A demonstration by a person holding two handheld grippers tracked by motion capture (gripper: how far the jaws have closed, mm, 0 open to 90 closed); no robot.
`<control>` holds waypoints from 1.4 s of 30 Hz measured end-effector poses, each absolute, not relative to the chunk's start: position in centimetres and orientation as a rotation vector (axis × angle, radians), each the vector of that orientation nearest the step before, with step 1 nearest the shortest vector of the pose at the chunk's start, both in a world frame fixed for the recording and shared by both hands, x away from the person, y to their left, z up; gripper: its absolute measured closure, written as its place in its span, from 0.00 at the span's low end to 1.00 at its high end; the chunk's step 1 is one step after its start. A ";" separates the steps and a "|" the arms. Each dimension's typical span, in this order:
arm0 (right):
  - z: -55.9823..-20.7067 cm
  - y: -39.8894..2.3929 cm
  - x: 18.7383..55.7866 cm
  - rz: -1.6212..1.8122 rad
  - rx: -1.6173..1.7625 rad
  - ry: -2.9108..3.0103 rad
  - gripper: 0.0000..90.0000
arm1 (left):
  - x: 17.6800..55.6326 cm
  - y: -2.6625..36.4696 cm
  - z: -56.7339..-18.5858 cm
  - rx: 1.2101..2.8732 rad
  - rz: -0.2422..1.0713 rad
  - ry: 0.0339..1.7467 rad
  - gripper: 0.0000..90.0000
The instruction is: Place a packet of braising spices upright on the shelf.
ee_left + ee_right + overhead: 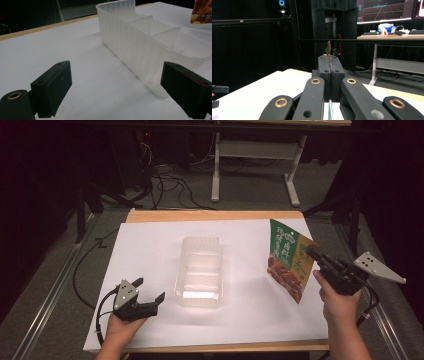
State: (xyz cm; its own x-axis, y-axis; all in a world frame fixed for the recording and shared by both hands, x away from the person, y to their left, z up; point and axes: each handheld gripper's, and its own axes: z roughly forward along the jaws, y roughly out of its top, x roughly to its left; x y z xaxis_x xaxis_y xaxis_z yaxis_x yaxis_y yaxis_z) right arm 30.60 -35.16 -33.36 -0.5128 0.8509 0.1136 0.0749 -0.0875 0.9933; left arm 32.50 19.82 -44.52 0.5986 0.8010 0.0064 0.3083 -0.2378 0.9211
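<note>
A green and orange snack packet (289, 259) hangs above the right side of the white table, pinched at its right edge by my right gripper (314, 254). In the right gripper view the packet's thin edge (328, 53) sticks up from between the closed jaws. A clear plastic tray with compartments (199, 270) lies in the middle of the table. My left gripper (150, 290) rests open on the table just left of the tray's near corner. In the left gripper view the tray's wall (132, 50) runs past the right jaw, and the packet's corner (201, 12) shows top right.
The white sheet (150, 245) covers a wooden table, with floor cables (165, 182) and a white desk frame (255, 165) beyond its far edge. In the right gripper view a dark rack (332, 30) and a desk with monitors (387, 15) stand behind.
</note>
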 end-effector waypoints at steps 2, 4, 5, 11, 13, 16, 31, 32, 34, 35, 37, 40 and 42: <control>-33.3 -34.9 30.6 1.668 1.008 1.593 1.00 | 32.5 19.8 -44.5 1.810 0.608 0.903 0.12; -33.1 -34.5 30.6 1.679 0.998 1.597 1.00 | 32.5 19.8 -44.5 1.808 0.608 0.904 0.12; -33.0 -34.3 30.6 1.687 0.994 1.603 1.00 | 32.5 19.8 -44.5 1.809 0.609 0.904 0.12; -31.7 -32.5 30.8 1.743 0.933 1.621 1.00 | 32.5 19.9 -44.5 1.807 0.607 0.908 0.12; -31.2 -31.7 30.8 1.762 0.909 1.624 1.00 | 32.4 20.0 -44.5 1.802 0.607 0.910 0.11; -30.4 -30.3 31.0 1.773 0.870 1.649 1.00 | 32.5 20.2 -44.4 1.795 0.612 0.915 0.11; -29.7 -22.7 32.2 1.954 0.741 1.720 1.00 | 32.4 20.5 -44.3 1.775 0.619 0.928 0.11; -29.6 -22.3 32.3 1.960 0.731 1.722 1.00 | 32.4 20.5 -44.3 1.769 0.619 0.931 0.11; -29.6 -21.5 32.3 1.974 0.712 1.729 1.00 | 32.4 20.6 -44.3 1.773 0.617 0.930 0.11; -29.6 -21.1 32.4 1.981 0.703 1.736 1.00 | 32.4 20.6 -44.3 1.775 0.613 0.929 0.11; -29.6 -20.4 32.5 1.992 0.692 1.746 1.00 | 32.4 20.5 -44.3 1.775 0.616 0.930 0.11; -29.7 -19.4 32.6 2.008 0.677 1.761 1.00 | 32.4 20.5 -44.3 1.773 0.614 0.930 0.11; -29.8 -18.8 32.7 2.013 0.662 1.768 1.00 | 32.4 20.6 -44.3 1.773 0.614 0.931 0.11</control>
State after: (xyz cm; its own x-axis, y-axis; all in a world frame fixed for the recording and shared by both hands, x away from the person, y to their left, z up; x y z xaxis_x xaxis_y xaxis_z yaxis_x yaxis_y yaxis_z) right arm 32.69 -18.82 -29.77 -0.8169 0.5683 0.0985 0.0243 -0.1368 0.9903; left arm 32.35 20.56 -44.29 0.5748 0.8182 -0.0125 0.3102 -0.2037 0.9286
